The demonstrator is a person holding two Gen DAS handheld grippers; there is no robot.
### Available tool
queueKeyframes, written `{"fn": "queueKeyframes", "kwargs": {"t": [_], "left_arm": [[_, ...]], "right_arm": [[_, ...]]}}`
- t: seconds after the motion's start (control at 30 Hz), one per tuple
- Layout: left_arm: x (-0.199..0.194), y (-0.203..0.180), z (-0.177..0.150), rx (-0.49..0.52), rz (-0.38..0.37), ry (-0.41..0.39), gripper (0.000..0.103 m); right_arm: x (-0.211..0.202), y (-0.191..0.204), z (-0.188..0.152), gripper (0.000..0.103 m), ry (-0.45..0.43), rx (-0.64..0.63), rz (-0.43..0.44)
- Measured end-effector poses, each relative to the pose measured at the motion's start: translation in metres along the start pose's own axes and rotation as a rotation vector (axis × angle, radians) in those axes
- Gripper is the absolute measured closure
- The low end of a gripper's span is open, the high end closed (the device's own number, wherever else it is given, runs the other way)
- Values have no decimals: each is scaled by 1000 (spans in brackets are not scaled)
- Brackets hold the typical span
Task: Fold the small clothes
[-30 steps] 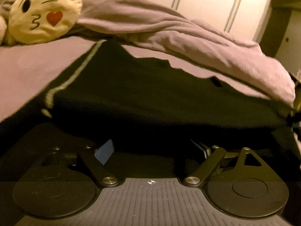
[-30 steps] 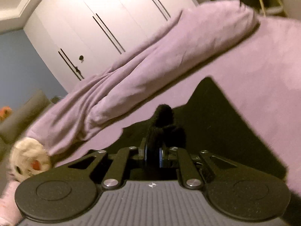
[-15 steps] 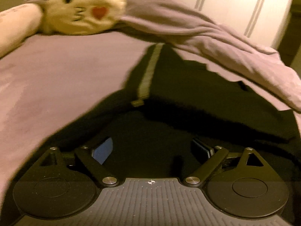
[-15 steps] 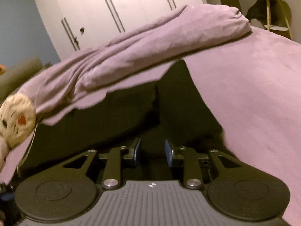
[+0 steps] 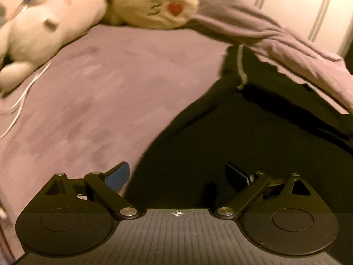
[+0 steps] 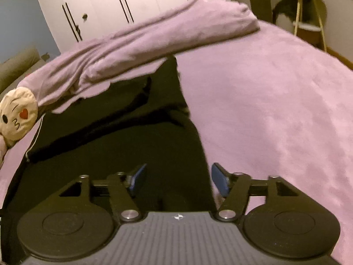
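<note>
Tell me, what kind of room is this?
Most likely a bedroom: a wide bed with a purple cover, a bunched blanket, soft toys such as a round winking cushion, and tall white wardrobe doors behind.

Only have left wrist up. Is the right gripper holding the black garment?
Observer: No. The right gripper has its jaws apart; they have just been opening. The black garment lies flat beneath the gap and the pads are not pressing on it.
Operator: What's past the garment's right edge?
Observer: Only bare purple bedspread, running out to the bed's far corner.
Operator: Anything beyond that corner?
Observer: A small side table on thin pale legs stands against the wall, past the end of the rolled blanket.
</note>
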State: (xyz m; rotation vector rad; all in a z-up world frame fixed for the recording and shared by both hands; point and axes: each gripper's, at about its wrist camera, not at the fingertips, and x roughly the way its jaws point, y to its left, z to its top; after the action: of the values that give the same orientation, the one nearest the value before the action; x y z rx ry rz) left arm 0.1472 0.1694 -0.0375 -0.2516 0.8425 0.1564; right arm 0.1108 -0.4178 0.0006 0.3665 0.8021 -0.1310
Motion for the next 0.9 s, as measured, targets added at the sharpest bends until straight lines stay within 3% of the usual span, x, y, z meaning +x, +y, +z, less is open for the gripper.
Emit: {"fn": "queueKeyframes", "kwargs": {"t": [0.1, 0.3, 0.43, 0.5, 0.6, 0.77, 0.9], "left_arm": [[1, 18, -11, -60, 4, 58, 5], [-2, 36, -25, -127, -112, 85, 5], [-5, 37, -24, -143, -137, 104, 11], [-6, 33, -25, -145, -100, 110, 17], [-5, 25, -25, -153, -72, 115, 17], [-4, 14, -28, -84, -56, 118, 17], [-6, 20, -31, -99, -82, 118, 27]], "right_arm": [[-6, -15, -9, 36, 99, 28, 14], [-4, -31, -26, 37, 215, 80, 79], [-13, -33, -27, 37, 182, 99, 102], [-12, -34, -27, 37, 181, 110, 116], [-7, -33, -30, 37, 201, 91, 95], [-3, -28, -31, 38, 254, 45, 91], [-2, -26, -34, 43, 300, 11, 88]]}}
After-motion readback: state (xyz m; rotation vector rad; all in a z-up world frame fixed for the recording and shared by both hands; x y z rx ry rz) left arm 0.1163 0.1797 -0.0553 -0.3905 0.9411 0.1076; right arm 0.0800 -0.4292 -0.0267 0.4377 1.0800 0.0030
